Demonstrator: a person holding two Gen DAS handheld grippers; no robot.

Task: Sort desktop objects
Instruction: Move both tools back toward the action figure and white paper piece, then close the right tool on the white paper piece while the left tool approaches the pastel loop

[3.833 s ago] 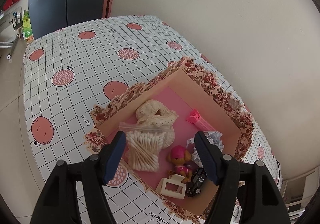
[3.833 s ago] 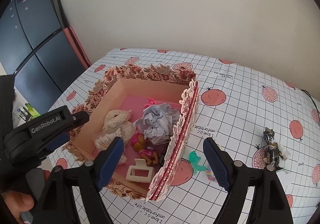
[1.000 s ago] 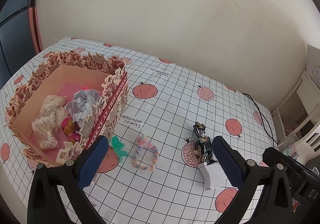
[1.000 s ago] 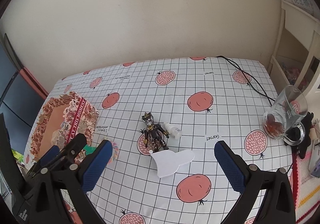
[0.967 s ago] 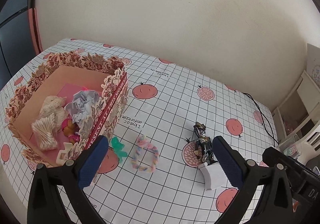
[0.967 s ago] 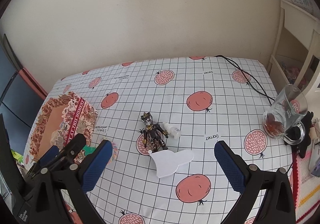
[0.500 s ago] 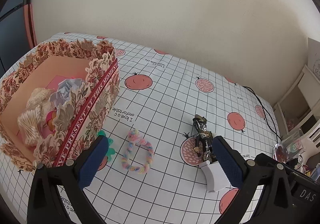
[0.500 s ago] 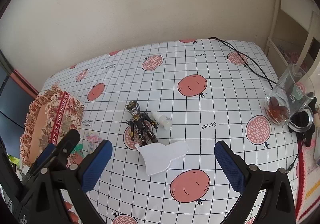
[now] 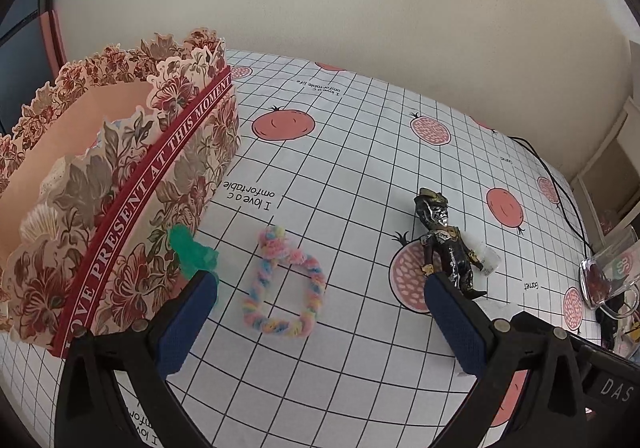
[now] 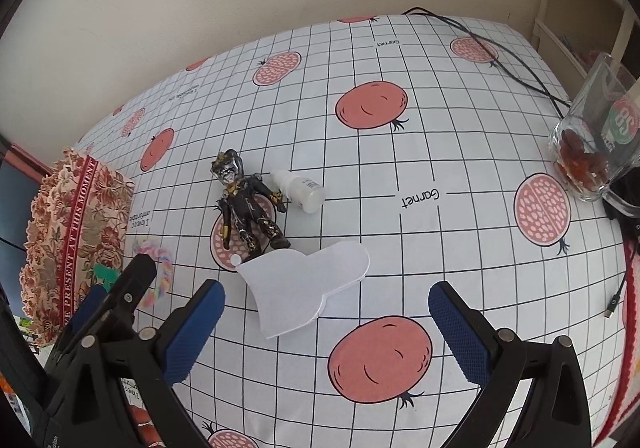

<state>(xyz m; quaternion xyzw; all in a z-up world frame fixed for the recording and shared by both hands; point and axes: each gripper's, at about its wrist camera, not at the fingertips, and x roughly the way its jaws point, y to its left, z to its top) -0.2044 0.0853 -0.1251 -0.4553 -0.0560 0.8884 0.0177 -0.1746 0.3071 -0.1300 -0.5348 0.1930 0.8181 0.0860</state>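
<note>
A plain cream wall stands behind a table covered with a white checked cloth [image 10: 400,151] printed with pink pomegranates. At the left edge stands the floral paper box with a red band [image 9: 120,183]; its tall scalloped wall hides nearly all of what lies inside, only a pale bundle [image 9: 38,221] shows and I cannot say what it is. A green piece [image 9: 192,250] lies against the box wall, partly covered by one finger of the left gripper [image 9: 320,324], so its form is hard to make out. This gripper has its blue pads spread wide and holds nothing; between them on the cloth lies the pastel braided fluffy ring [image 9: 286,280]. Near it to the right lies the black and gold toy figure [image 10: 246,203] on its back, with a small white plastic bottle [image 10: 300,191] just beside its arm. A flat white card cut in a curved shape [image 10: 308,292] touches the figure's feet. The right gripper [image 10: 326,328] hangs above this card, jaws also wide apart and empty. At the right border a glass mug [image 10: 592,143] with something red inside is cut off, and a black cable [image 10: 500,59] runs past it.
</note>
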